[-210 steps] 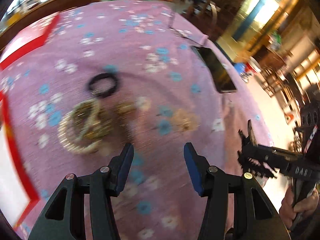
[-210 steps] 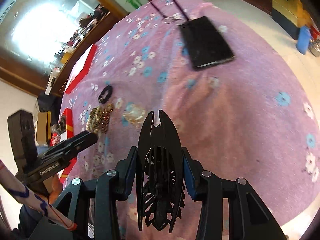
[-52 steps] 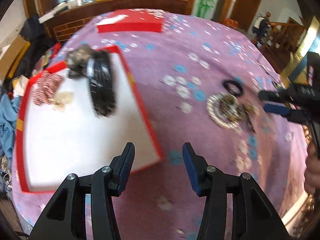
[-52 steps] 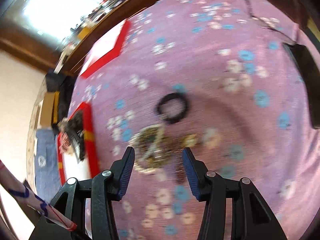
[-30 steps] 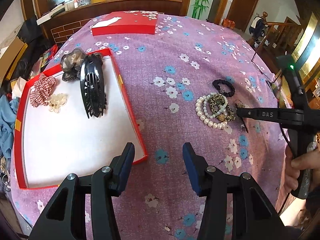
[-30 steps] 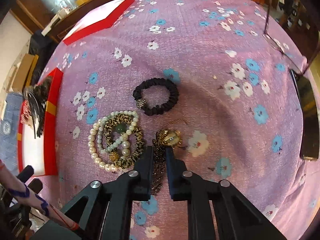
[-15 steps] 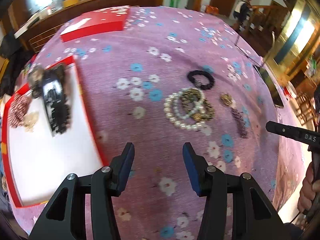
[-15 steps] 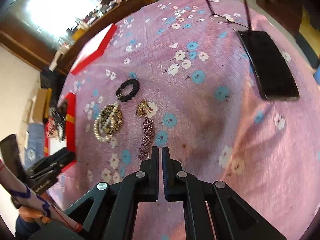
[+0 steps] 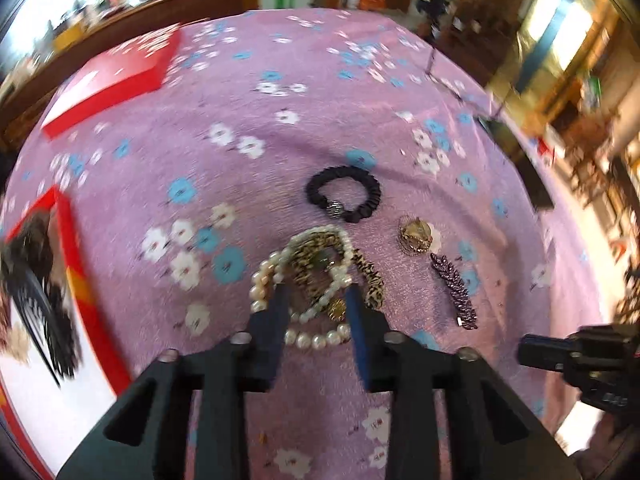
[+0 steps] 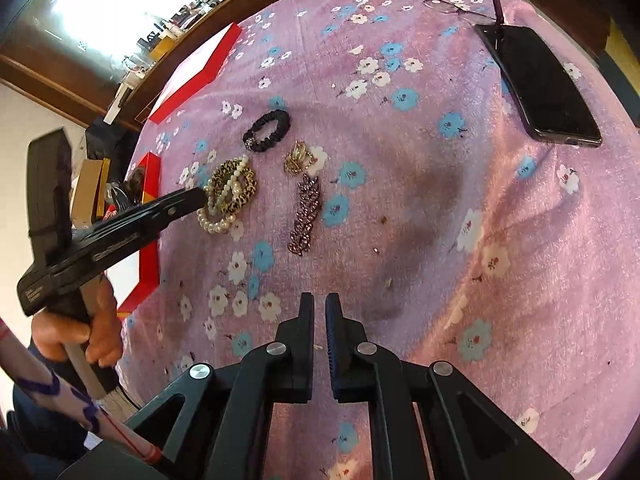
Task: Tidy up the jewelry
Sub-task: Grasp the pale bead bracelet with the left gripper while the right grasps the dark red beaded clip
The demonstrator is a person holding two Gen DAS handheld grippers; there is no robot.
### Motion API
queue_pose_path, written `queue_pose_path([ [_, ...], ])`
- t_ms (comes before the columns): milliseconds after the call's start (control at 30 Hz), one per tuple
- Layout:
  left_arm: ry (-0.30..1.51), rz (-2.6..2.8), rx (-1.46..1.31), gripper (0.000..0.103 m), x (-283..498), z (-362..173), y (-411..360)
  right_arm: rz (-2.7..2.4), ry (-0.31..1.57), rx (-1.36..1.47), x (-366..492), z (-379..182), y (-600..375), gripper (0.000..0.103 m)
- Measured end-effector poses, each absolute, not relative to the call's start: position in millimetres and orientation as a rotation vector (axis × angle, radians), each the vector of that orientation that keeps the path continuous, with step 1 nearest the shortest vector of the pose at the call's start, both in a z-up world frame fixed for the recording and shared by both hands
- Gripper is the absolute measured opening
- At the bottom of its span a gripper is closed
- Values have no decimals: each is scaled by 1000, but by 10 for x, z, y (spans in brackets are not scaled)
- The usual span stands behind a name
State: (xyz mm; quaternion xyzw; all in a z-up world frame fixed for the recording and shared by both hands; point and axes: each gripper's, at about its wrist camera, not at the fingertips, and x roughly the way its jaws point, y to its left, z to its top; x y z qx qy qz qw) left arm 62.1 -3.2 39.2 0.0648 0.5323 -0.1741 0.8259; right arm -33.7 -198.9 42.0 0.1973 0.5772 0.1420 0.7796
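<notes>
Nearest the lens, the left gripper [image 9: 316,296] is down at the pearl bracelet [image 9: 308,320], its fingers [image 9: 276,320] spread wide either side of the beads, with pearls and the leopard-print scrunchie [image 9: 320,260] showing in the gap; nothing is clamped. From the right wrist view, that same tool reaches in from the left and its tip meets the pearl bracelet [image 10: 218,216] right at the edge of the pile. The right gripper [image 10: 319,312] hangs well back from the pearls, nearer the table's edge, fingers almost together with only a thin slit between them, and nothing in it.

Just right of the pearl bracelet lies the purple beaded clip [image 9: 454,290], lengthwise on the floral pink cloth [image 9: 280,140]. A touch beyond that sits the gold brooch [image 9: 416,236]. Straight past the pearls, the black scrunchie [image 9: 343,198] lies flat, apart from the pile. Left of the pearls is the red tray [image 9: 76,264], holding a black claw clip [image 9: 36,292], blurred. Far beyond, a red lid [image 9: 116,80]; far right, a black phone [image 10: 538,84].
</notes>
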Motion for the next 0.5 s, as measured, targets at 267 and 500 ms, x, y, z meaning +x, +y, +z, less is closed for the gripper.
queue_pose_path([
  [267, 1101, -395, 267, 9, 748, 226, -329, 268, 1251, 454, -378, 392, -2162, 11],
  [500, 1117, -419, 305, 20, 754, 140, -392, 270, 1246, 467, -357, 392, -2187, 12],
])
